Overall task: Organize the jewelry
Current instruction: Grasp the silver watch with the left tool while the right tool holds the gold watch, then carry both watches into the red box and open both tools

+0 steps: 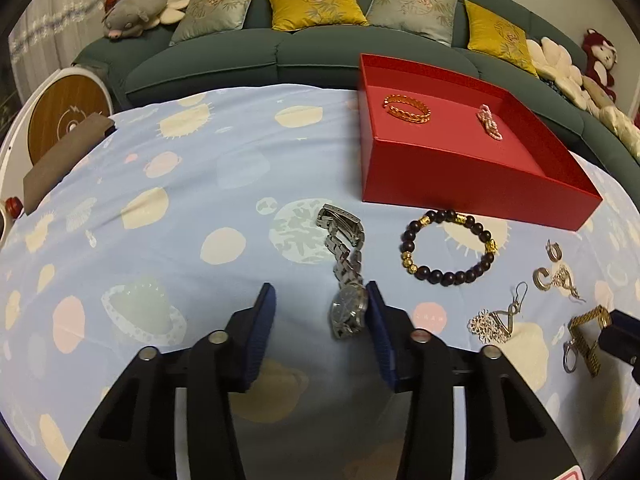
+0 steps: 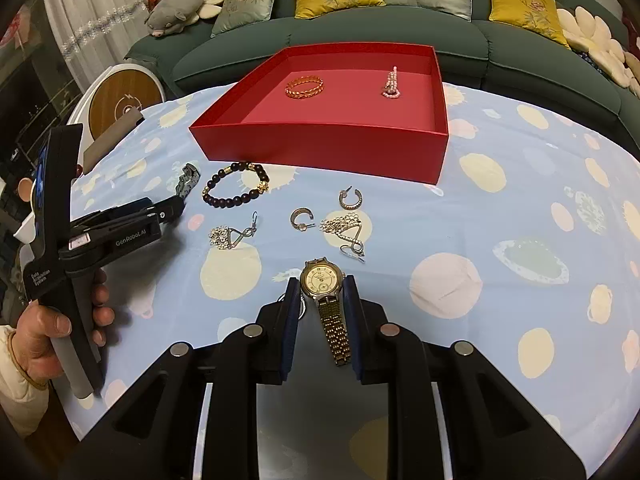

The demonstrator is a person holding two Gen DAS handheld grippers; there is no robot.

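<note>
So far: two pieces are in the box, and most are not in yet.
Left tool: the left gripper (image 1: 319,290) is spread apart. It is down at the silver watch but is not squeezing it.
Silver watch: the silver watch (image 1: 348,310) lies on the cloth (image 2: 520,200) between the pads. It touches only one pad.
Bracelet: the bead bracelet (image 2: 236,186) lies on the cloth just in front of the box.
Earrings: a dangly earring (image 2: 230,236), a hoop earring (image 2: 302,219), a second hoop earring (image 2: 351,199) and a second dangly earring (image 2: 346,230) all wait on the cloth.
Right tool: the right gripper (image 2: 323,280) is pinching the gold watch by the sides of its face.
Gold watch: the gold watch (image 2: 323,278) is low over the cloth, well short of the box.
Box: the red box (image 2: 320,142) holds a gold bangle (image 2: 304,87) on the left and a pink bead piece (image 2: 391,84) on the right.
Left to do: I think both watches go in next, then the rest.
</note>
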